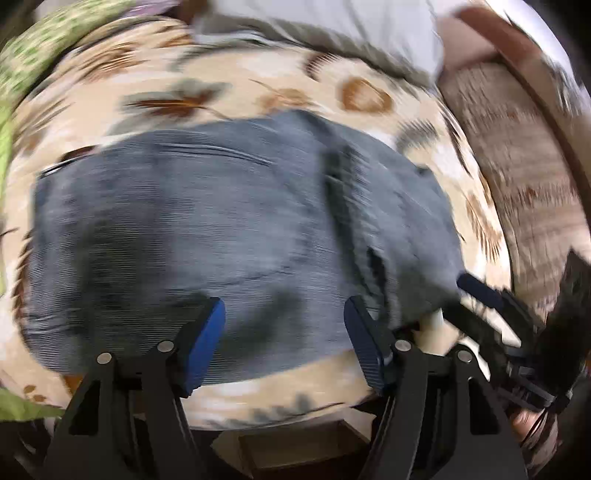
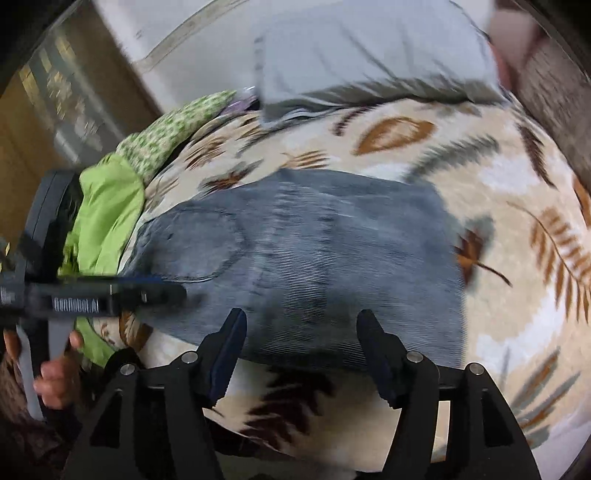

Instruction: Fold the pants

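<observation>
Grey-blue pants (image 1: 207, 221) are laid folded on the leaf-patterned bed cover (image 2: 517, 192), below the grey pillow (image 2: 369, 51). Above the pants, left hand-held gripper (image 1: 284, 325) and right hand-held gripper (image 2: 301, 332) are spread wide, nothing pinched.

bed (image 2: 498, 192): cream cover printed with brown and grey leaves
pillow (image 2: 369, 55): grey, at far end of bed
green cloth (image 2: 110, 206): bunched at bed edge
wall (image 2: 122, 29): pale
focus: motion-blurred

Left hand-held gripper (image 1: 284, 321) and right hand-held gripper (image 2: 301, 332) both hover side by side, jaws spread wide.
</observation>
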